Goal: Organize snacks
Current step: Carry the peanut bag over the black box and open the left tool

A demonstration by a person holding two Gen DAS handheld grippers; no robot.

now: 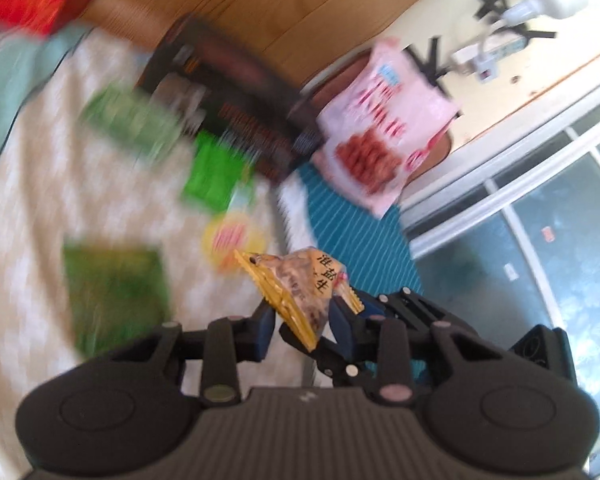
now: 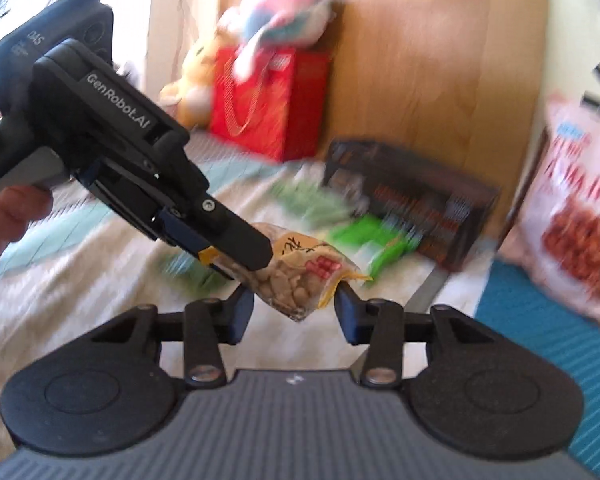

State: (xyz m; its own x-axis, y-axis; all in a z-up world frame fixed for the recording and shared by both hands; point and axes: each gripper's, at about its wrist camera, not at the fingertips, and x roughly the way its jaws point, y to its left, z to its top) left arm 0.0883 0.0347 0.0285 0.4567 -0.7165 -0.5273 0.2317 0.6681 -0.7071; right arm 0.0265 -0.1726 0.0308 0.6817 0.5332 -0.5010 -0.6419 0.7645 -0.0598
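Snack packet (image 2: pixel 300 276): small yellow-edged pouch held in the air above the bed; long axis across both grippers
Left gripper (image 2: pixel 240 256): clamped on the packet's left end
Right gripper (image 2: pixel 294 312): jaws apart astride its right end; pads not pressing
Writing: "GenRobot.AI" on the left gripper; packet's characters unreadable
Beyond: pink snack bag (image 2: pixel 576 216), far right

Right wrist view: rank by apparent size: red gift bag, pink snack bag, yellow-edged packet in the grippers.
1. pink snack bag, though cut off by the frame edge and nearer, so unsure against the next.
2. red gift bag, farther back.
3. yellow-edged packet, clearly smallest despite being closest.
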